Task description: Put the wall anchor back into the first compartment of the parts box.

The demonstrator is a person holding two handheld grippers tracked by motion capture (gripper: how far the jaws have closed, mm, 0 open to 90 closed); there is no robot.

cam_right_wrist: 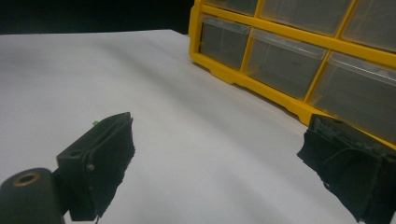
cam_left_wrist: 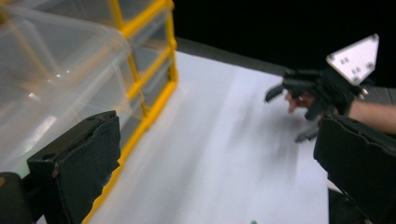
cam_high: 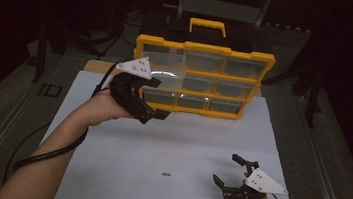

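Two claws, both spread, nothing pinched. Your left claw (cam_high: 159, 113) sits at the lower-left corner of the yellow drawer organizer (cam_high: 202, 78), by a clear drawer (cam_left_wrist: 56, 79) pulled partway out. Right claw (cam_high: 230, 172) hovers near bench (cam_high: 184, 145) front edge, w/ small green piece (cam_high: 166, 174) lying apart to its left.

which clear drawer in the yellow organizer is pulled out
The top-left clear plastic drawer of the yellow organizer: it juts forward beside the left gripper, while the other drawers sit flush.
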